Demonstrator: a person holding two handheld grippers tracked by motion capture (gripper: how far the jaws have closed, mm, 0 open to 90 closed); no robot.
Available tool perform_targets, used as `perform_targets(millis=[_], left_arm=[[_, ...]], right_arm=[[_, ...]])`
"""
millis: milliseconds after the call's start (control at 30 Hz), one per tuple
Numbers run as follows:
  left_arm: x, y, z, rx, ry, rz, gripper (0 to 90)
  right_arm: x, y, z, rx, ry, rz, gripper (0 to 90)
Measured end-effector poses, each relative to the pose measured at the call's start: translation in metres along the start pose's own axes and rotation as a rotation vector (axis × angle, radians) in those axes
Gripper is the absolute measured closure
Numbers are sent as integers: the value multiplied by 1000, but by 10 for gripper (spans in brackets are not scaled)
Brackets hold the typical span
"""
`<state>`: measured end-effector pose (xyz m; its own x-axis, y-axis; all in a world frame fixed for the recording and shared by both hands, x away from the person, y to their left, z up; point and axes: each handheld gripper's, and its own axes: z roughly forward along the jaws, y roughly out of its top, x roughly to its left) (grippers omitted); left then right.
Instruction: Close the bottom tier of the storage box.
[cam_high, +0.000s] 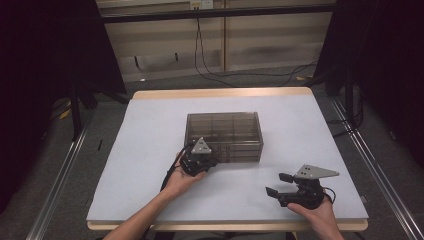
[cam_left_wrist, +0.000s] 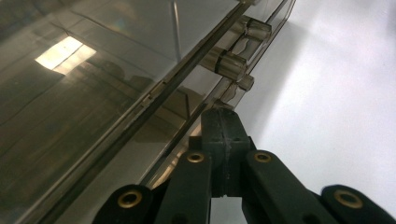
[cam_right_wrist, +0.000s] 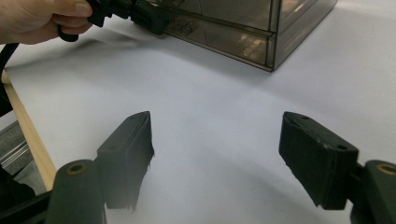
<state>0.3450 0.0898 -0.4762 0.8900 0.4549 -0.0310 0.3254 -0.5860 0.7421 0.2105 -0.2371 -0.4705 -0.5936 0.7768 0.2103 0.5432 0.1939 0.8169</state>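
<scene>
A smoky see-through plastic box (cam_high: 223, 131) with inner compartments stands shut in the middle of the white table (cam_high: 145, 145). My left gripper (cam_high: 208, 160) is at the box's front left, its jaws pressed together. In the left gripper view the shut tips (cam_left_wrist: 220, 116) touch the box (cam_left_wrist: 116, 70) just below its hinged latches (cam_left_wrist: 229, 63), and I see nothing between the jaws. My right gripper (cam_high: 279, 184) hovers near the table's front right, its jaws wide apart and empty (cam_right_wrist: 215, 140). The right gripper view also shows the box (cam_right_wrist: 243, 28) and the left gripper (cam_right_wrist: 152, 21) farther off.
The table has a wooden rim (cam_high: 220, 93) at the back. Black curtains hang on both sides, and cables (cam_high: 215, 75) lie on the floor behind. Metal rails (cam_high: 372, 165) run along the table's sides. Bare white surface lies around the box.
</scene>
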Motion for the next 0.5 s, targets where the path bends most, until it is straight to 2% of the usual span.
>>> perform_targets(millis=[33,300,500], left_arm=[[0,0,-1,10,-1,5,900],[0,-1,0,-3,-12,-12,898],[-1,0,-3,-16,-26,-10,823]], right_arm=[[0,0,0,1,0,-1,260],[0,0,-1,-9,3,-3,259],[-1,0,-1,-10,0,0,259]])
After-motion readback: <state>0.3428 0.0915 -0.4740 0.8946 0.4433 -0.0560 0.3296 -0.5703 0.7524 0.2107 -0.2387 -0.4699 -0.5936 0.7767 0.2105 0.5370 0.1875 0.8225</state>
